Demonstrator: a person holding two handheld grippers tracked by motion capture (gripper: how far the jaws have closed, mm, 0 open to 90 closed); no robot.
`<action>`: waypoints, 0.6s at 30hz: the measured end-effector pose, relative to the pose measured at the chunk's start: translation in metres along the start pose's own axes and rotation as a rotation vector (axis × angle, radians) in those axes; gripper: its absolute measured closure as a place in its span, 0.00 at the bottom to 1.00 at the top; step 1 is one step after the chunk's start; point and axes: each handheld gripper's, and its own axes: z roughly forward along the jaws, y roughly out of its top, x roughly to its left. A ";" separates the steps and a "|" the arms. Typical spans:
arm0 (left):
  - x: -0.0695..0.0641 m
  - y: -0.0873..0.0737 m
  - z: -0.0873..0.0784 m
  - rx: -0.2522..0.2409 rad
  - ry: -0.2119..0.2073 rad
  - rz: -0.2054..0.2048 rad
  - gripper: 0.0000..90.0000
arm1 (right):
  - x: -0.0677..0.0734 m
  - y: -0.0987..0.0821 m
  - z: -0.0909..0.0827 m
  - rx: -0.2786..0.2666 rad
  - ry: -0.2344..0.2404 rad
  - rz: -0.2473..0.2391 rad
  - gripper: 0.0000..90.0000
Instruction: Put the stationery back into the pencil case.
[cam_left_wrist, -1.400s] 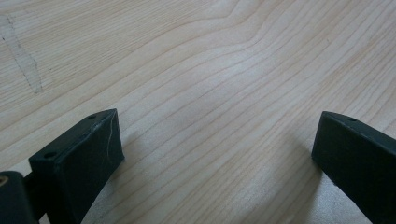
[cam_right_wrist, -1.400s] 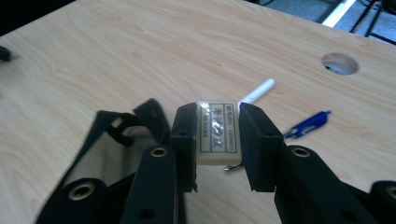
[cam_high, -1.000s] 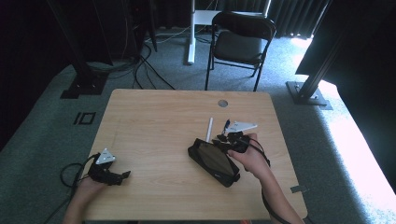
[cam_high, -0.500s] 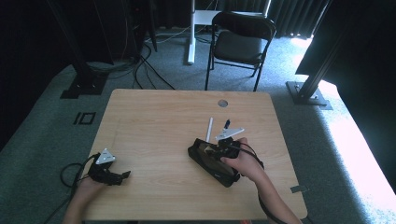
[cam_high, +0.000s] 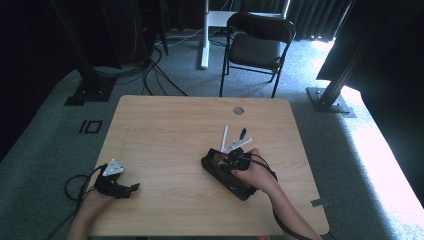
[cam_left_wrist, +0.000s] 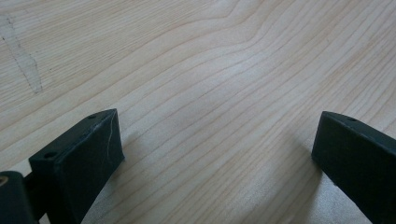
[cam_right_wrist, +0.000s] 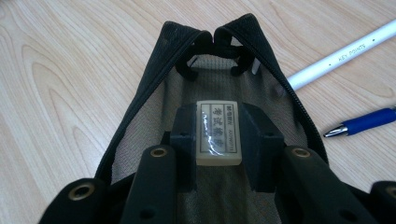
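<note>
While the right gripper (cam_right_wrist: 218, 163) pinches a white eraser (cam_right_wrist: 218, 133) inside the unzipped black pouch (cam_right_wrist: 140, 93), its jaws stay narrow, gripping the eraser's long sides. The eraser points lengthwise along the pouch toward its far end. The left gripper (cam_left_wrist: 215, 154) rests wide apart, holding nothing, on the table (cam_left_wrist: 210, 60).

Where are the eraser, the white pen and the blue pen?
eraser (cam_right_wrist: 218, 133): right gripper view, on its printed label.
white pen (cam_right_wrist: 343, 54): right gripper view, middle of barrel.
blue pen (cam_right_wrist: 369, 121): right gripper view, blue barrel.
</note>
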 end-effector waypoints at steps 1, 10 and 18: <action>0.000 0.000 0.000 0.000 0.000 0.000 0.02 | 0.000 0.000 0.001 0.005 0.003 0.004 0.76; 0.000 0.000 0.000 0.000 0.000 0.000 0.02 | 0.004 0.003 0.012 0.069 0.015 0.020 0.76; 0.000 0.000 0.000 0.000 0.000 0.000 0.02 | 0.006 0.008 0.022 0.112 -0.007 0.003 0.76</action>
